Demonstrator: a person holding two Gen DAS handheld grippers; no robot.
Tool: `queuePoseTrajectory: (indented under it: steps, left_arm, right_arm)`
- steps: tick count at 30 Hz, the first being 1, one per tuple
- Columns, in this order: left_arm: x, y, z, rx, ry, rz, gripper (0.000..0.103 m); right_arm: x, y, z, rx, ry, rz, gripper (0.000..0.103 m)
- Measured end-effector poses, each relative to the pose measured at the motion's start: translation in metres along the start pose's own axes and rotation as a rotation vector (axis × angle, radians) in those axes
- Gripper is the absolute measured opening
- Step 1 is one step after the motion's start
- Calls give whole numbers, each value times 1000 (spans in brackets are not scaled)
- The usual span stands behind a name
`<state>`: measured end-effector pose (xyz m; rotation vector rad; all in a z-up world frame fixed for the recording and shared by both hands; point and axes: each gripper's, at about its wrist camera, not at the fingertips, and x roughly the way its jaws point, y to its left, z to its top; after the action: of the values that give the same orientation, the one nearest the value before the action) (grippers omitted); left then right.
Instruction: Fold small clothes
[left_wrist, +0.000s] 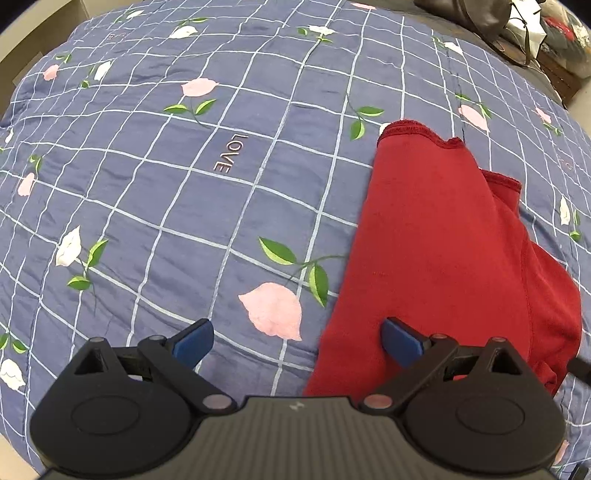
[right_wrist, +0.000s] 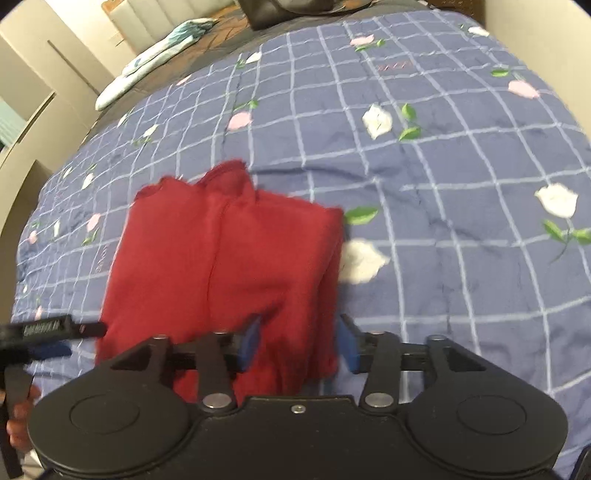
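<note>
Both tongs stood released: the left gripper (left_wrist: 297, 343) hovered with jaws wide, its right fingertip (left_wrist: 400, 341) over the near left edge of the red garment (left_wrist: 443, 236), while the right gripper (right_wrist: 297, 341) straddled the garment's (right_wrist: 225, 258) near right corner, jaws apart and not visibly pinching. Ahead of both tongs, the garment lay on the floral quilt (left_wrist: 184, 184) already doubled into a rough rectangle, hems stacked at its far end. Judged from this, one further fold and some smoothing remained.
</note>
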<state>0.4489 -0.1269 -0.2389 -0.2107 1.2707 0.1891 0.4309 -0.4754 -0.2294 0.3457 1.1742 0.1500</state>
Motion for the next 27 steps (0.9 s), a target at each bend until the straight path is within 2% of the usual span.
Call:
queuePoseTrajectory:
  steps: [3, 10, 15, 27]
  left_arm:
    - [-1, 0, 0, -1, 1, -1, 100]
    - [-2, 0, -1, -5, 1, 3, 100]
    - [-3, 1, -3, 0, 0, 0, 100]
    - [-6, 2, -6, 4, 3, 2, 101]
  right_arm:
    - [4, 1, -13, 14, 37, -4, 55]
    - [19, -1, -33, 8, 78, -106, 52]
    - [18, -1, -33, -27, 76, -120, 52]
    - [17, -4, -35, -14, 79, -121, 57]
